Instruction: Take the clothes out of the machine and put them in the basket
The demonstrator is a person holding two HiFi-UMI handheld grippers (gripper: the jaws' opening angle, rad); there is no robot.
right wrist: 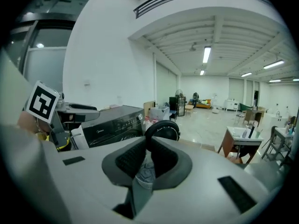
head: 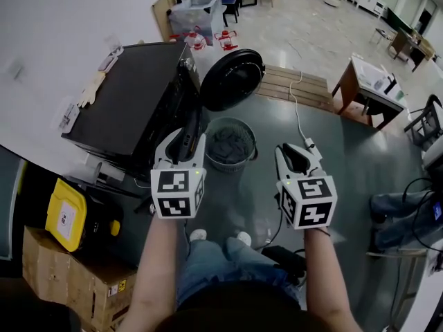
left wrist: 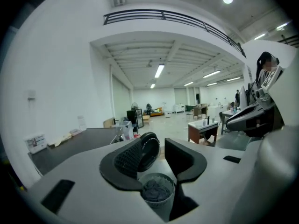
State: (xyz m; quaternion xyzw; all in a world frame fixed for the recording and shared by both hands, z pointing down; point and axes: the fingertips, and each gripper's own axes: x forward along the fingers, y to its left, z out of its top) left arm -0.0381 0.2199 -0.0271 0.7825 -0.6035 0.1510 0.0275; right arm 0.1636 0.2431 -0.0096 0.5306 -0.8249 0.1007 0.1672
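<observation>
The black washing machine [head: 131,102] stands at the left with its round door [head: 232,79] swung open; its drum opening is hidden from me. In front of it, the round mesh basket [head: 239,121] holds grey clothes [head: 230,146]. My left gripper [head: 188,138] hovers just left of the basket, open and empty. The left gripper view shows the basket [left wrist: 158,200] through the gap between its jaws [left wrist: 161,155]. My right gripper [head: 296,154] hangs to the basket's right. Its jaws [right wrist: 148,153] stand nearly together with a slim gap, holding nothing.
A yellow case [head: 66,215] and a cardboard box [head: 69,275] sit at the lower left. A wooden platform [head: 291,85] and a white cable [head: 299,120] lie beyond the basket. A desk [head: 367,81] stands at the right. Someone's legs [head: 394,213] show at the right edge.
</observation>
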